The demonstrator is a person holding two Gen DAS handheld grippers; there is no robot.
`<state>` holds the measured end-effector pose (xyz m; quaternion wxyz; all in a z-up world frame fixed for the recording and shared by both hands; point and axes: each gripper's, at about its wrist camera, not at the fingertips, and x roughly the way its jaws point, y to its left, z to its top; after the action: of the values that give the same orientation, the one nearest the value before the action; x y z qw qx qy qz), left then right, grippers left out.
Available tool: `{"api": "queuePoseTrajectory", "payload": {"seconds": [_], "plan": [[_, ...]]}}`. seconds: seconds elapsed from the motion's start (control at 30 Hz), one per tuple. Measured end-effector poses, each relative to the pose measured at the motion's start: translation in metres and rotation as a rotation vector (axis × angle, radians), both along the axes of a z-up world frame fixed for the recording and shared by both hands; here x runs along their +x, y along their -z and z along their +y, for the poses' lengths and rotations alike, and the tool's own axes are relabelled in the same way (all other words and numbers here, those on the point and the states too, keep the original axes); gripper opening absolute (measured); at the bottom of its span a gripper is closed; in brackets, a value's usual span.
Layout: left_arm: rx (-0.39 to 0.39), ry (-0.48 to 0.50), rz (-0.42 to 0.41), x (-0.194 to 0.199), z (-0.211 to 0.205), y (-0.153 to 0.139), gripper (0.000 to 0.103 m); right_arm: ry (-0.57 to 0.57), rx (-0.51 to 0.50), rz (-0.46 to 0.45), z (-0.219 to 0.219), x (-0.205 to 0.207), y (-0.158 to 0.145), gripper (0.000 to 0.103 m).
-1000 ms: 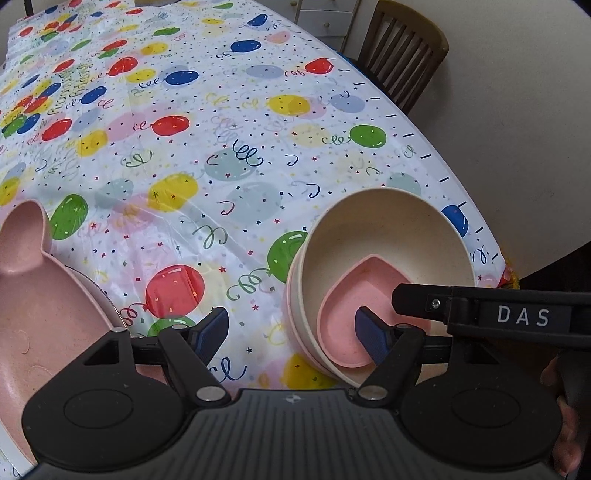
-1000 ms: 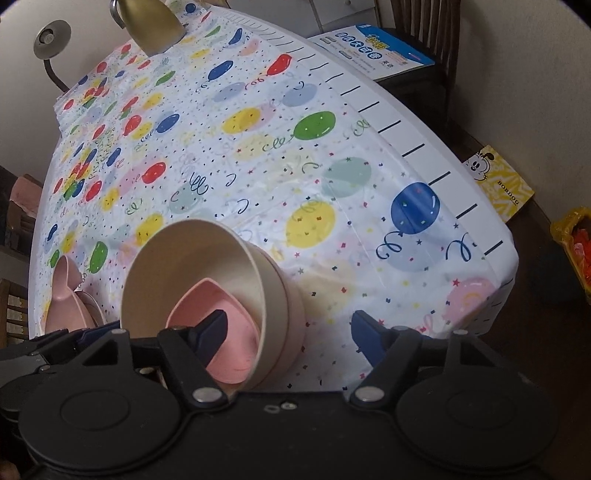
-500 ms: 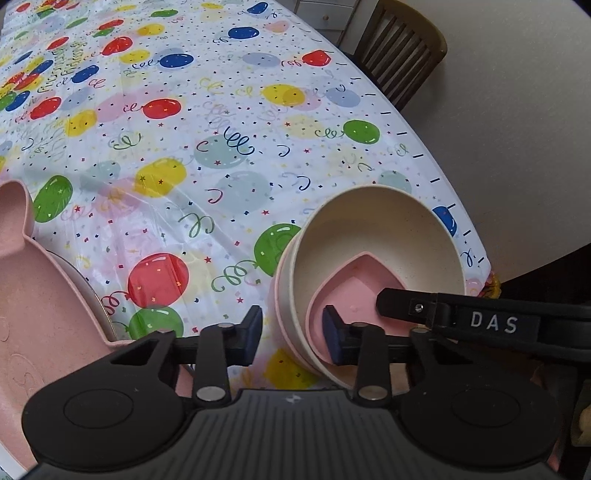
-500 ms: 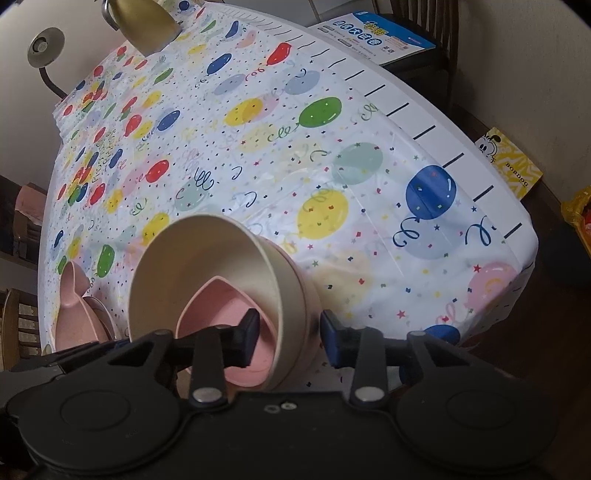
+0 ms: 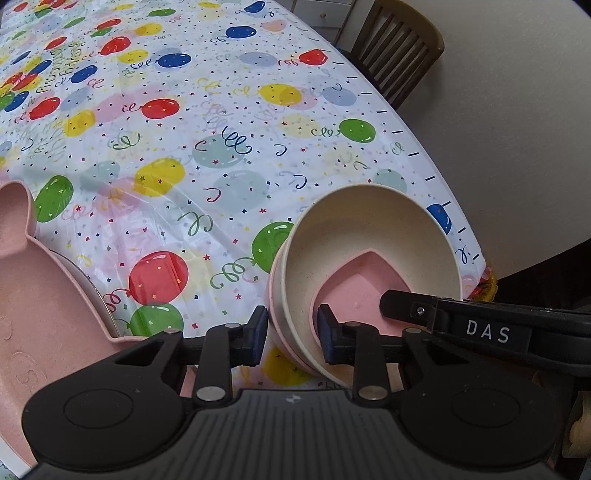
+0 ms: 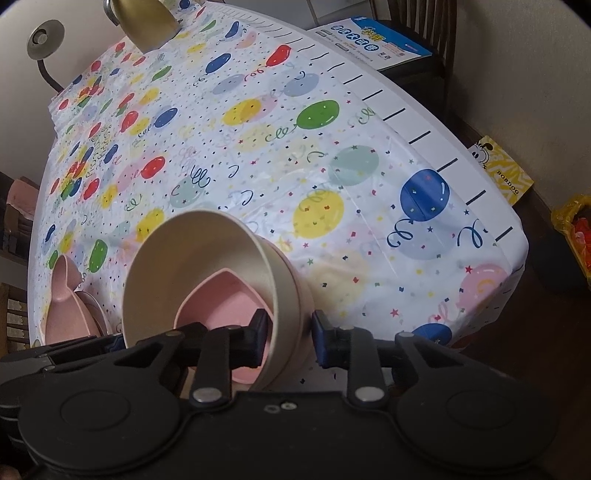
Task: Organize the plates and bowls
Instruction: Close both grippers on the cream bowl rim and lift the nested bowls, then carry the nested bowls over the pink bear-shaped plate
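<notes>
A cream bowl (image 5: 369, 229) sits nested in a pink bowl (image 5: 275, 306) near the table's right corner, with a pink heart-shaped dish (image 5: 362, 288) inside it. My left gripper (image 5: 291, 332) straddles the stack's near-left wall. Its jaws are closing, one pad outside and one inside, both against the wall. In the right wrist view, my right gripper (image 6: 288, 336) straddles the right wall of the cream bowl (image 6: 192, 258) beside the heart dish (image 6: 221, 306). Its jaws are closing and the pads touch the wall. A pink eared plate (image 5: 37, 295) lies to the left.
The balloon tablecloth (image 5: 221, 155) covers the table, whose edge falls away just right of the bowls. A wooden chair (image 5: 399, 48) stands at the far right. A booklet (image 6: 376, 40), a gold lamp shade (image 6: 144, 22) and a yellow box (image 6: 502, 170) on the floor are around.
Both grippers' jaws have narrowed from wide apart onto the walls of the bowl stack. Neither hand has shifted noticeably.
</notes>
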<state>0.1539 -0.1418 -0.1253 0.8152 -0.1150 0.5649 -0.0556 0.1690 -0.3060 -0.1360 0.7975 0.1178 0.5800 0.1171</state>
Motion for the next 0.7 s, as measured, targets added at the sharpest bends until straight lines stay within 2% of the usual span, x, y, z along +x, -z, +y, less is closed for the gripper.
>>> {"api": "queuePoseTrajectory", "payload": {"seconds": [0.37,0.7], "plan": [[-0.004,0.017,-0.043,-0.009,0.007,-0.039,0.028,-0.023,-0.011,-0.04,0.005,-0.007,-0.032,0.024],[0.013,-0.005,-0.088,-0.025,0.035,-0.075,0.028,-0.077,-0.027,-0.092,0.029,-0.014,-0.071,0.024]]}}
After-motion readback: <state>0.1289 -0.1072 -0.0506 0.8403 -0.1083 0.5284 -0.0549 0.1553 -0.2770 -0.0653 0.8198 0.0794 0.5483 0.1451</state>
